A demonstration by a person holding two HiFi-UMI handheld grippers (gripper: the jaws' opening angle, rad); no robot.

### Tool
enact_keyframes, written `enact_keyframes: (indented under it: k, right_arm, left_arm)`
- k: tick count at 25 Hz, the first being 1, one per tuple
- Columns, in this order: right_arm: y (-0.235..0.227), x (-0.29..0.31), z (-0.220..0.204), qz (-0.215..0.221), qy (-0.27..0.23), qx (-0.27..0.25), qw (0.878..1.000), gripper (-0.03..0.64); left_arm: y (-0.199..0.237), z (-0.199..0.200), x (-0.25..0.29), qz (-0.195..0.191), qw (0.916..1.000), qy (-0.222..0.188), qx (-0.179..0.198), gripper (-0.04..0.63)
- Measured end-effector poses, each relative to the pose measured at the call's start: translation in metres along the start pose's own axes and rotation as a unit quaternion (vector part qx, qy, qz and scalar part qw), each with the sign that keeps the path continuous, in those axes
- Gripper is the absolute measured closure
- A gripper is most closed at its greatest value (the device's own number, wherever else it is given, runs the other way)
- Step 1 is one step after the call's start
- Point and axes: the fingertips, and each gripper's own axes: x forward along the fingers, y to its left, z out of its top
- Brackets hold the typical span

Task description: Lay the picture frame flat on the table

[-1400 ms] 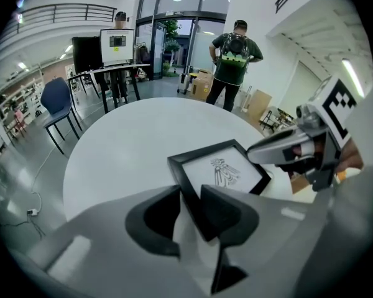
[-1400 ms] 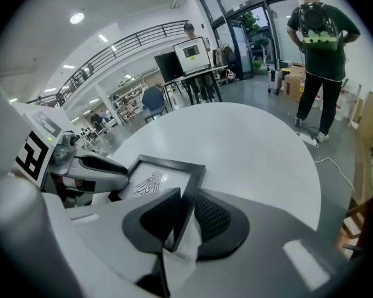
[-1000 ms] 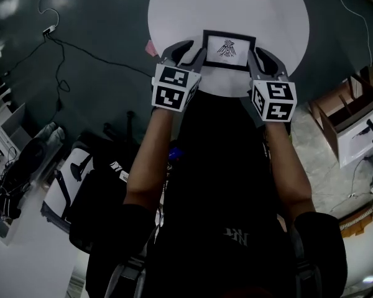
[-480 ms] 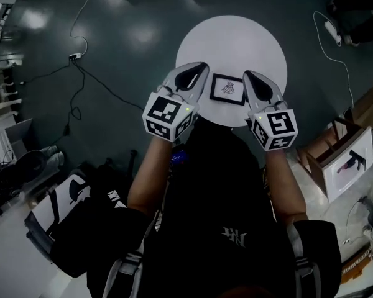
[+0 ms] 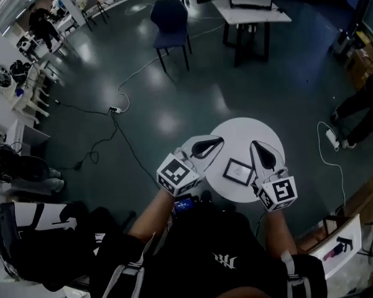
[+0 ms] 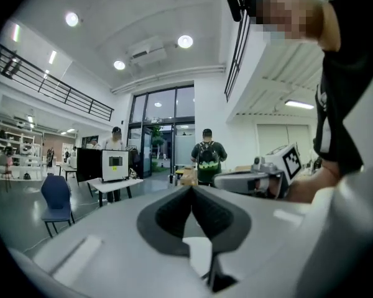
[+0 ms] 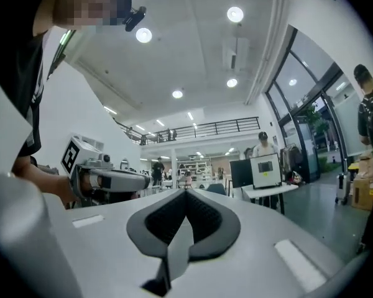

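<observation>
Picture frame point(image 5: 239, 171) lies flat on the round white counter point(image 5: 242, 131), lower centre; left gripper point(image 5: 220, 140) and right gripper point(image 5: 253, 143) hover above it, jaws closed, empty.

My left claw point(image 5: 219, 141) and right claw point(image 5: 255, 144) hang in open air above the round bench point(image 5: 242, 128), with a free gap between them. Under that gap the picture frame point(image 5: 238, 171) lies flat, bare white top around it. Nothing stands close ahead: a blue chair point(image 5: 170, 14) and a second bench point(image 5: 252, 14) with a monitor are well off across the floor. A power strip point(image 5: 115, 109) with cables lies to my left, and a person point(image 5: 363, 104) stands to my right.
</observation>
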Motion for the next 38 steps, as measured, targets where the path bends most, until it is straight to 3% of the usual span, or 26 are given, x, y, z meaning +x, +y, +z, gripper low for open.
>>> enact_keyframes:
  k: [3, 8, 13, 19, 26, 31, 38]
  right_arm:
    - [0.035, -0.005, 0.031, 0.041, -0.035, -0.006, 0.999, 0.617]
    - [0.072, -0.014, 0.054, 0.067, -0.051, -0.007, 0.996, 0.617]
    - [0.112, -0.027, 0.067, 0.081, -0.054, -0.008, 0.995, 0.617]
    - [0.166, -0.027, 0.067, 0.086, -0.068, 0.023, 0.994, 0.617]
    - [0.215, -0.058, 0.048, 0.052, -0.068, 0.076, 0.993, 0.617]
    - [0.222, -0.055, 0.037, 0.056, -0.051, 0.076, 0.994, 0.617]
    - [0.230, -0.036, 0.051, 0.076, -0.067, 0.056, 0.993, 0.617]
  left_arm:
    - [-0.009, 0.010, -0.039, 0.003, 0.9998, 0.001, 0.019, 0.592]
    - [-0.008, 0.028, -0.085, 0.001, 0.9979, -0.056, -0.033, 0.593]
    - [0.001, 0.040, -0.120, -0.014, 0.9953, -0.089, -0.035, 0.592]
    - [0.014, 0.036, -0.156, -0.059, 0.9933, -0.089, -0.043, 0.592]
    - [-0.036, 0.002, -0.174, -0.152, 0.9848, -0.066, -0.054, 0.592]
    - [-0.043, -0.009, -0.178, -0.179, 0.9817, -0.051, -0.041, 0.592]
    - [-0.040, 0.003, -0.185, -0.181, 0.9813, -0.059, -0.027, 0.592]
